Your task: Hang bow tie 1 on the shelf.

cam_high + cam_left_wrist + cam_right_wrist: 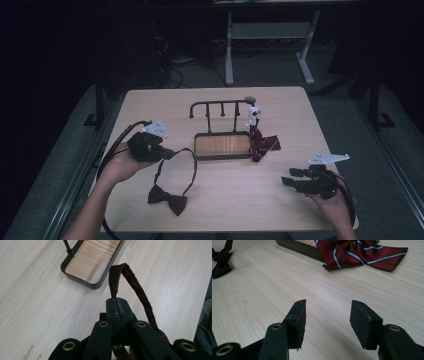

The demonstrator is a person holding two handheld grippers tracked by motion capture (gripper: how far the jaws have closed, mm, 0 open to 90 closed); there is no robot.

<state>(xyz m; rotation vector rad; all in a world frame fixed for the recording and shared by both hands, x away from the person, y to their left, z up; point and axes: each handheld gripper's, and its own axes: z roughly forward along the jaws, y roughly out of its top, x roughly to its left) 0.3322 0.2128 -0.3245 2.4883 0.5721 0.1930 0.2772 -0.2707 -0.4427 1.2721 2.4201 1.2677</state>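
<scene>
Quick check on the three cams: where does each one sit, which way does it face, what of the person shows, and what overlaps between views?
High view: above the person's side, facing forward and down on the table; both forearms, left gripper and right gripper show.
Left gripper view: rides the left gripper, facing along shut jaws pinching the dark bow tie's strap, toward the wooden tray stand.
Right gripper view: rides the right gripper, facing low across the table past open jaws toward the striped red bow tie.
Shared: both gripper views catch the tray stand; the dark bow tie is in all three.
</scene>
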